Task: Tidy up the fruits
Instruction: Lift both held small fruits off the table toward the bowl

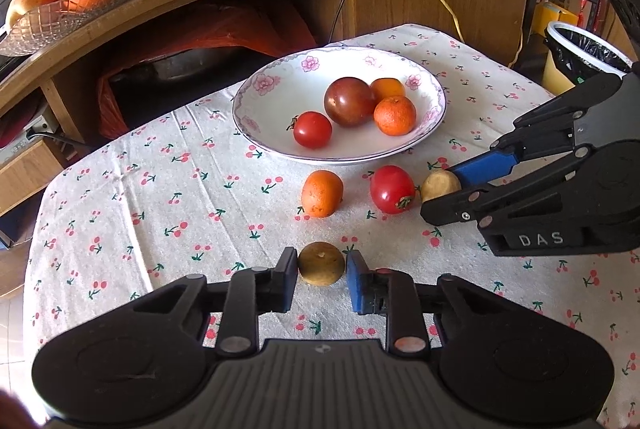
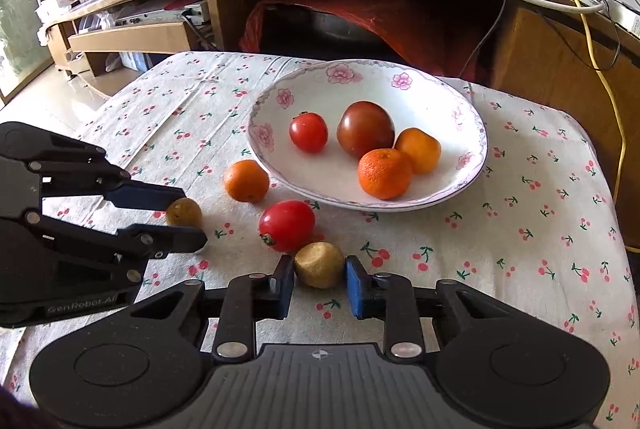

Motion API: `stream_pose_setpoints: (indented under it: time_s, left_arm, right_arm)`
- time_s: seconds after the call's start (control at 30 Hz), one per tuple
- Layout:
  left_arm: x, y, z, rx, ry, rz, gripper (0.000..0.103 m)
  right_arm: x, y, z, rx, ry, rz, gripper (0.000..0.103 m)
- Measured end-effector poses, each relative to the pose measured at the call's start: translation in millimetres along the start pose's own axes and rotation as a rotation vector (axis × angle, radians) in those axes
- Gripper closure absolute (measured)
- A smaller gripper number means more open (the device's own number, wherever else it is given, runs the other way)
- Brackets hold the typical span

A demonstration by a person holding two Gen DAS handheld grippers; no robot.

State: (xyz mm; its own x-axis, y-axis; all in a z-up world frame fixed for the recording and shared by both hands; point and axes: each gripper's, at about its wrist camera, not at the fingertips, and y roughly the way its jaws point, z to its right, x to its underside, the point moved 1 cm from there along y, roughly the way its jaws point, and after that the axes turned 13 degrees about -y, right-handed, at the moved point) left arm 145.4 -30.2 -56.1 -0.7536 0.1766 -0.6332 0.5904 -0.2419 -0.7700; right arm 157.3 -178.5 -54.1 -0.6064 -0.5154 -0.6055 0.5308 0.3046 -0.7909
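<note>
On the cherry-print cloth of the table [image 1: 120, 189], we see our left gripper [image 1: 322, 275] with its jaws spread either side of a small brownish-yellow round fruit [image 1: 321, 263], pads just beside it, not clearly clamped. Beyond lie a small orange mandarin [image 1: 322, 193] and an oval red tomato [image 1: 391, 189]. Behind them the white floral-rimmed bowl [image 1: 276, 97] holds a small red tomato, a dark tomato and two mandarins. Our right gripper [image 2: 320, 279] likewise brackets a tan fuzzy kiwi-like fruit [image 2: 319, 264], jaws parted.
</note>
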Motion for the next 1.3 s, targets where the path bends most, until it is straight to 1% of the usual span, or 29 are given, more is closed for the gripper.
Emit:
stream_pose_setpoints:
  time_s: [0.1,0.17,0.27,0.5,0.8,1.03,1.3]
  left_arm:
    - [1,-1,1,0.004,0.007,-0.005,0.069]
    - [3,2,2,-0.015,0.026,-0.007,0.069]
    - [2,3,0,-0.009,0.011,-0.005,0.068]
    - [2,5,0,-0.005,0.010,0.001,0.069]
    - [2,2,5,0.001,0.039,-0.016,0.070]
    - [2,-5,12,0.015,0.052,-0.009,0.070]
    - [6,-3,17,0.011,0.068,-0.036,0.070]
  right_arm:
    - [0,-3,-4,0.004,-0.023,-0.009,0.081]
    - [2,-5,-6,0.000,-0.029,-0.018,0.081]
    - [4,-5,-7,0.003,-0.034,-0.024,0.080]
    - [1,-2,-9,0.011,-0.041,-0.028,0.079]
    - [0,-4,-14,0.028,-0.055,-0.042,0.080]
    - [1,-9,-17,0.029,-0.061,-0.043,0.080]
    - [7,-13,-19,0.047,-0.067,-0.064,0.080]
